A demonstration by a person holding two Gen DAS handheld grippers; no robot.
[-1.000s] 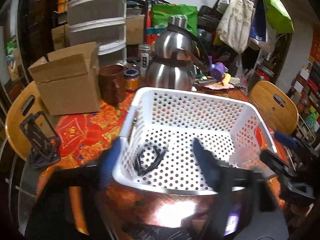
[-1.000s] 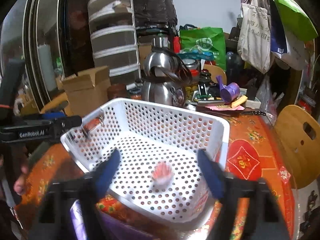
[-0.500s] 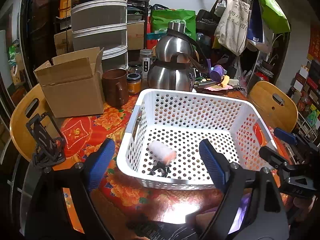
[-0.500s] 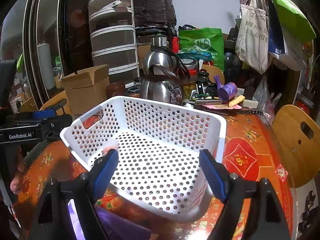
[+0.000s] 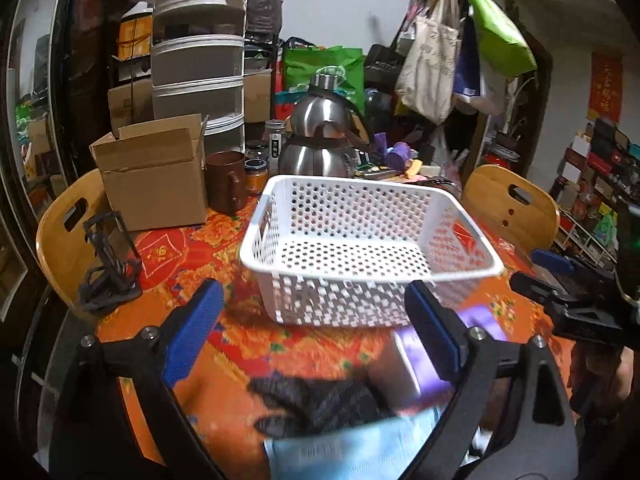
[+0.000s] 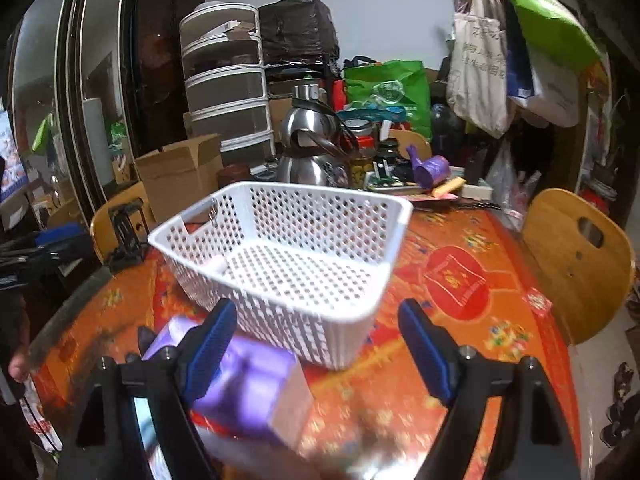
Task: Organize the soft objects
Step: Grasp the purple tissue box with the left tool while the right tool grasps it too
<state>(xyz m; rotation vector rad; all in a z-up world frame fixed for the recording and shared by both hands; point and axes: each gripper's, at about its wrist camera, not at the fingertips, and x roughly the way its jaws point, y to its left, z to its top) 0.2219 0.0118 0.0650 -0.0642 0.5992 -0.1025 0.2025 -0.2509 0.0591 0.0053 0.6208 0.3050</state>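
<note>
We hold the left gripper (image 5: pixel 314 330) over the near edge of the table (image 5: pixel 240 336); its jaws are spread wide and opening, with nothing pressed between the blue pads. Below and between its fingers lie three blurred soft items: one dark knitted cloth (image 5: pixel 320 400), one pale blue cloth (image 5: pixel 348 452) nearest to us, and one purple pack (image 5: pixel 412 356) just by the right finger. None touches a pad.

We hold the right gripper (image 6: pixel 322 346) released as well, jaws apart and empty. The purple pack (image 6: pixel 248 384) sits under its left finger, partly hidden by it; whether they touch, we cannot tell.

Farther out stands one white perforated basket (image 5: pixel 372 272), beyond both pairs of fingertips. In the right wrist view, one small pale item (image 6: pixel 216 267) lies in its near-left corner.

Beyond the basket we count one cardboard box (image 5: pixel 154 178), one brown mug (image 5: pixel 227 182) and one steel kettle (image 5: pixel 320 142). Two wooden chair backs flank the table.
</note>
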